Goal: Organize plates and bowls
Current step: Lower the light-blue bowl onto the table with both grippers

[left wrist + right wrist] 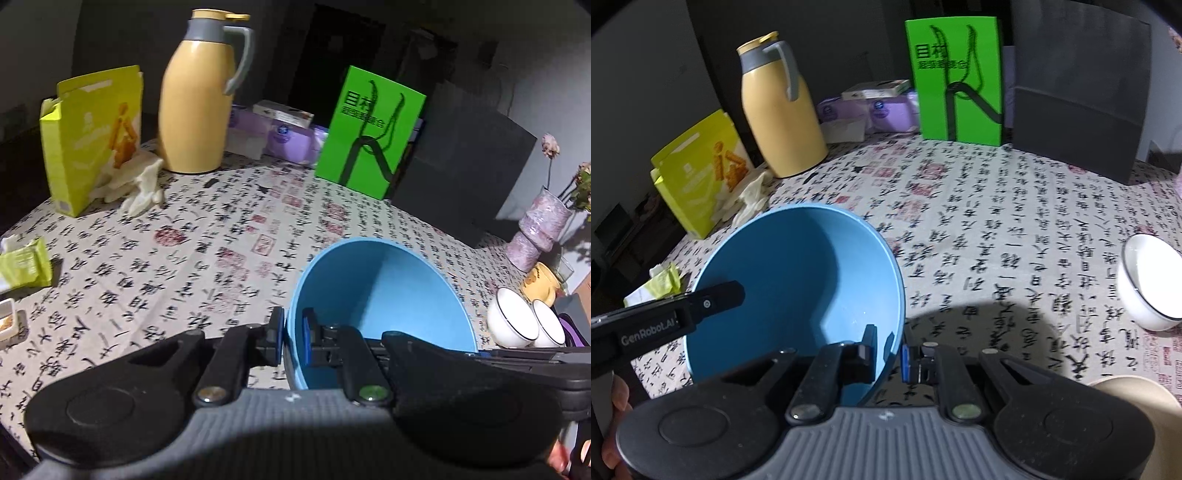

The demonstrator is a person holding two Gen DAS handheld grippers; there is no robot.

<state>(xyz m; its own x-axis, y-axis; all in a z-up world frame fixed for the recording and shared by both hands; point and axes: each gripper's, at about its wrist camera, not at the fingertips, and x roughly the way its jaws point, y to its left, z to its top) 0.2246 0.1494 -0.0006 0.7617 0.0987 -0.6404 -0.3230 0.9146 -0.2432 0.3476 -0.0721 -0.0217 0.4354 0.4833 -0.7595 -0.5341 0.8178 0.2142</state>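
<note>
The left tool [293, 339] and right tool [890, 356] are each pinching opposite rim walls of the blue bowl [798, 280], one finger inside and one outside, holding it tilted above the table [1015, 221]. A white bowl [1152, 284] is sitting on the table to the right, well apart; a yellow thermos [779, 110] is standing farther back.

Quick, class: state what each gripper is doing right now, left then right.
Left gripper: shut on the rim of the blue bowl.
Right gripper: shut on the same bowl's rim, on the opposite side.
</note>
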